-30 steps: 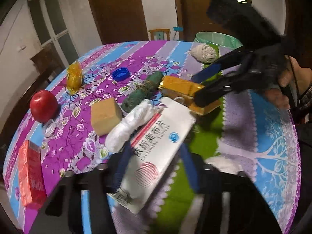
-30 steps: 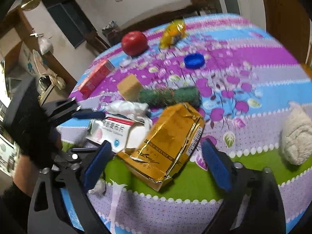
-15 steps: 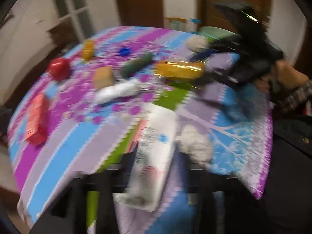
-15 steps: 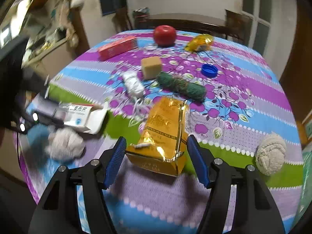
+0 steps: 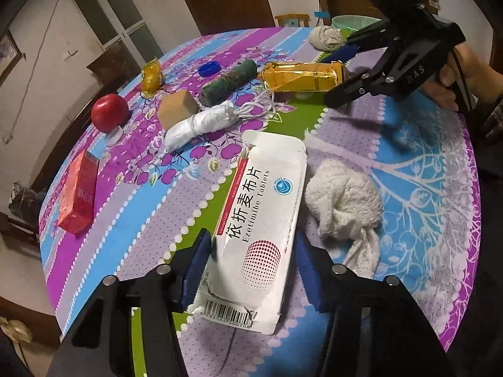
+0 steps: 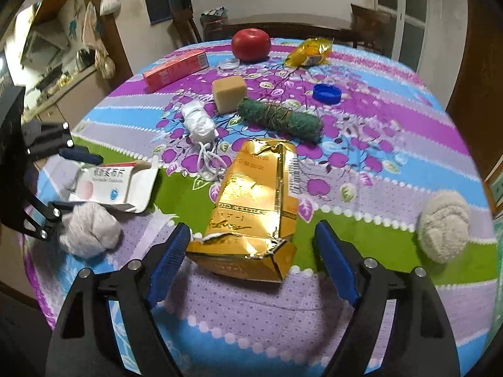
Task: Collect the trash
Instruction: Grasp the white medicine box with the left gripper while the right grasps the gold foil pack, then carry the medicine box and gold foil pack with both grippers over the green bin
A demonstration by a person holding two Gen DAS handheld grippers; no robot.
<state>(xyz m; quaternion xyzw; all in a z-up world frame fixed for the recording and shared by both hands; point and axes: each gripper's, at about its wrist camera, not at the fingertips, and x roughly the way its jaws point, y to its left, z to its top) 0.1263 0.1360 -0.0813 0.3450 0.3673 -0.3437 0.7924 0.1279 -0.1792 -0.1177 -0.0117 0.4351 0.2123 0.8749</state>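
1. Our left gripper [image 5: 251, 270], jaws closing, brackets the flat white torn tablet carton [image 5: 257, 226] on the striped floral tablecloth [image 5: 125, 194].
2. Our right gripper [image 6: 251, 260], jaws opening, straddles the crumpled gold foil pack [image 6: 254, 201].

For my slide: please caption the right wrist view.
Open right gripper straddling a torn gold packet on the patterned tablecloth.

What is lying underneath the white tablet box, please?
The white tablet box lies on the patterned tablecloth, its right edge beside, perhaps overlapping, the crumpled white cloth. Whatever is directly beneath the box is covered.
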